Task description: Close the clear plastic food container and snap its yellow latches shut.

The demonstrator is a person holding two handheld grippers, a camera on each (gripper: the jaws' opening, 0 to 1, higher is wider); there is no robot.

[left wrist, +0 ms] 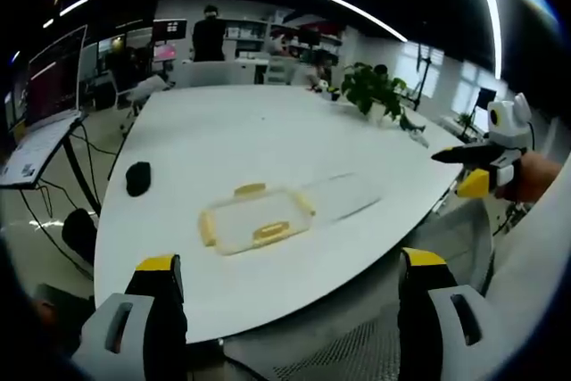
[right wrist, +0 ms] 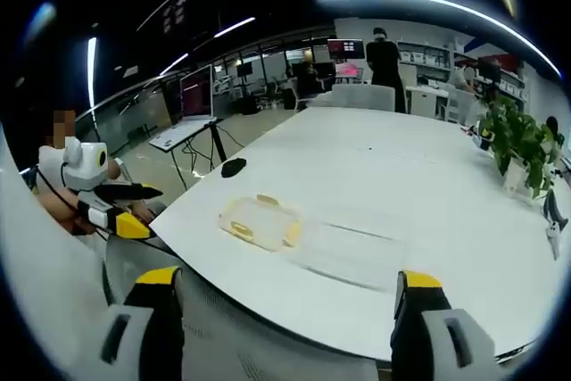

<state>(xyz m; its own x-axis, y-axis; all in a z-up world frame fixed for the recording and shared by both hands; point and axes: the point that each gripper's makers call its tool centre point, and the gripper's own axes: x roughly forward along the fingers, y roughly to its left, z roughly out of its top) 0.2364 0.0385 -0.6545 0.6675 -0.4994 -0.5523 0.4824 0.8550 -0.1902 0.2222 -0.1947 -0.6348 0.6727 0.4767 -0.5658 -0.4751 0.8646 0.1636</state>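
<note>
A shallow, rectangular clear plastic food container (left wrist: 254,220) (right wrist: 259,222) lies flat on the large white table (left wrist: 268,144) (right wrist: 401,185), near the table's front edge. Its base is see-through with rounded corners, and yellow latches (left wrist: 251,190) (right wrist: 266,200) stick out from its sides, one on each visible edge. Its transparent flat lid (left wrist: 343,195) (right wrist: 348,243) lies spread open on the table just beside the base, touching it along one side, so the container stands open with no latch fastened. The left gripper (left wrist: 290,269) hangs short of the table's edge with its yellow-tipped jaws spread wide and nothing between them; the right gripper (right wrist: 285,287) likewise has its jaws wide apart and bare, off the near edge of the table. A small black rounded object (left wrist: 137,178) (right wrist: 234,167) sits on the table well apart from the container, and a green potted plant (left wrist: 375,91) (right wrist: 517,144) stands near the far side.
</note>
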